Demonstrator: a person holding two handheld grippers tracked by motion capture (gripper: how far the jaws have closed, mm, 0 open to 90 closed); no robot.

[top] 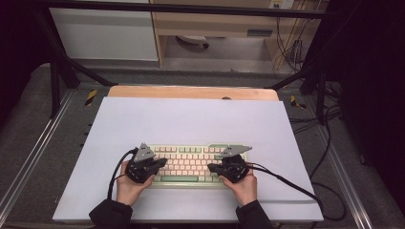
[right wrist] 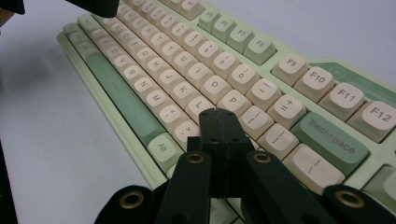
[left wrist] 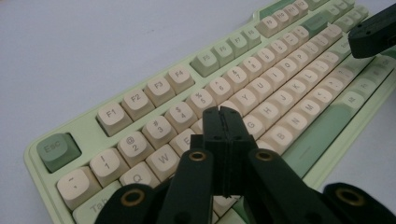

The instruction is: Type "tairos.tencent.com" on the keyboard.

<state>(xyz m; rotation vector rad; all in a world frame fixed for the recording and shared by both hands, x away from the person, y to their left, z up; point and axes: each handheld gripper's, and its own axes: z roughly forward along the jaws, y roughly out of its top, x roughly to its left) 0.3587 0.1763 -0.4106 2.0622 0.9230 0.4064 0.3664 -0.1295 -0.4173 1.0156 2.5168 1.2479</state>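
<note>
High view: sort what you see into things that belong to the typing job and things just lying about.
In the job:
- keyboard
- left hand-held gripper, jaws shut, over the left keys
- right hand-held gripper, jaws shut, over the right keys

Just there:
- white mat under the keyboard
- wooden board at the far edge
- loose cables at the right

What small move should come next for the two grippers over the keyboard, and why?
Probably a short press down with the left gripper onto the key beneath its tip. Both it and the right gripper have their jaws shut with nothing between them, poised over the keyboard like typing fingers, near the R/T and semicolon keys.
</note>
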